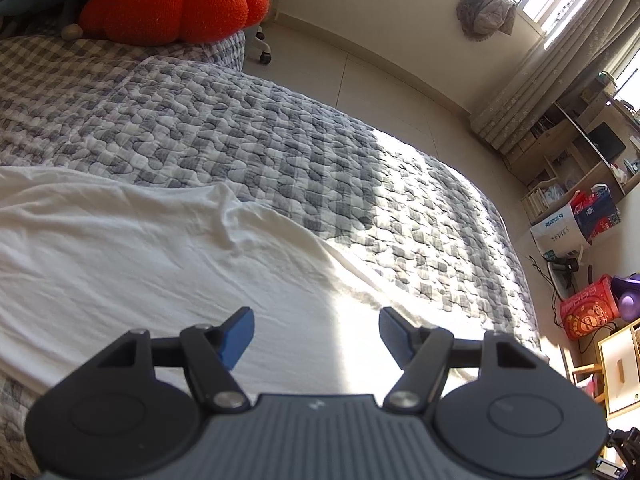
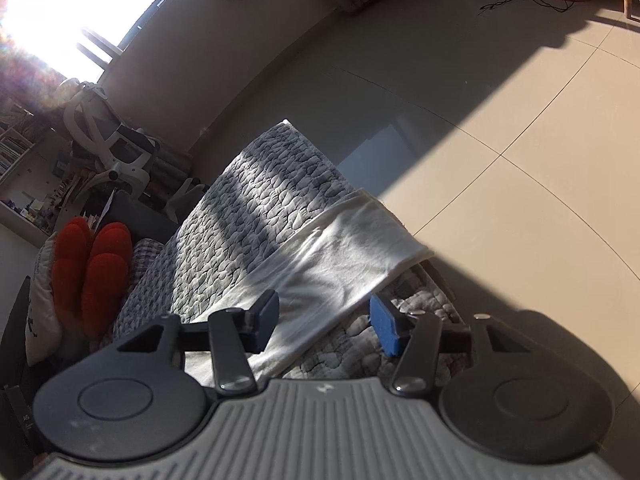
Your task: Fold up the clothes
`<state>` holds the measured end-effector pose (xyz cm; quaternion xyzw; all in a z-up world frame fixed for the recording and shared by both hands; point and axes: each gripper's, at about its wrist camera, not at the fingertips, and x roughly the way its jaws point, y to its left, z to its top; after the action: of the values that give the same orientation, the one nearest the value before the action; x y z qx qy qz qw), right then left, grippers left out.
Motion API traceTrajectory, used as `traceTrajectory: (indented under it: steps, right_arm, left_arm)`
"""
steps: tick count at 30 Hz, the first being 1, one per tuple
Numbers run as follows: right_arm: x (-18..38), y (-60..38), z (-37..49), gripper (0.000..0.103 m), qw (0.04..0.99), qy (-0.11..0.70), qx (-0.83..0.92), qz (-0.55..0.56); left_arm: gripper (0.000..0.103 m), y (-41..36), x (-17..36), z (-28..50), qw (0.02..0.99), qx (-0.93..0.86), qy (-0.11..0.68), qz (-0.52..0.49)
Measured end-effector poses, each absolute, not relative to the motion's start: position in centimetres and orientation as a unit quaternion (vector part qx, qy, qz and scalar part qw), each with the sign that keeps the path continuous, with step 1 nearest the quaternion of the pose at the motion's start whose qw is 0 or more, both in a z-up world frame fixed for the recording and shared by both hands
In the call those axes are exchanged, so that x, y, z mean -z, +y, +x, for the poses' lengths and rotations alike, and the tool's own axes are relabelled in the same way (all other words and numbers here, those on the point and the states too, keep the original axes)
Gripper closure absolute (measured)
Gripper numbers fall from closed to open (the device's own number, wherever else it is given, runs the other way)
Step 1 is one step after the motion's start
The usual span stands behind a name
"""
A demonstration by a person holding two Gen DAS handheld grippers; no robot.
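A white garment (image 1: pixel 132 264) lies spread flat on the grey checked quilt (image 1: pixel 280 144) of a bed, half in sun. My left gripper (image 1: pixel 316 332) hovers over the garment's near part, jaws open, nothing between the blue pads (image 1: pixel 240 334). In the right wrist view the same white garment (image 2: pixel 332 264) runs across the bed and drapes over its edge toward the floor. My right gripper (image 2: pixel 324 322) sits above the garment's near edge with its jaws apart. No cloth is pinched between its blue pads (image 2: pixel 384 330).
A red plush cushion (image 1: pixel 172 4) lies at the head of the bed. Beige tiled floor (image 2: pixel 500 120) surrounds the bed. A white office chair (image 2: pixel 108 136), shelves (image 1: pixel 576 152), boxes and cables (image 1: pixel 580 300) stand along the walls. A bright window (image 2: pixel 48 8) glares.
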<state>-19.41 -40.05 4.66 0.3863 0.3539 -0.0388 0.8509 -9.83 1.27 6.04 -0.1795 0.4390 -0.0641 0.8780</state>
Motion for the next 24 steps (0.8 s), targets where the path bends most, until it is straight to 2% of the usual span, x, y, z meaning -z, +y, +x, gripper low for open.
traceTrajectory:
  steps: [1,4,12,17,24]
  right_arm:
    - [-4.3,-40.0,-19.9,0.048,0.848,0.351,0.035,0.395]
    - [-3.2,-39.6,-21.2,0.048,0.847,0.330,0.026,0.416]
    - [-1.0,-38.3,-20.3,0.048,0.824,0.346,0.035,0.448]
    - [-0.4,-40.0,-20.1,0.048,0.801,0.328,0.050,0.498]
    - [-0.3,-40.4,-20.2,0.047,0.789,0.299,0.095,0.529]
  left_arm:
    - [0.047,1.2,-6.1,-10.1,0.882,0.068,0.434,-0.172]
    - [0.051,1.7,-6.2,-10.7,0.890,0.074,0.421,-0.158]
    - [0.051,5.6,-4.7,-11.0,0.901,0.037,0.411,-0.133]
    - [0.051,8.3,-4.0,-10.7,0.898,0.025,0.417,-0.139]
    - [0.048,7.0,-3.9,-10.4,0.896,0.058,0.423,-0.121]
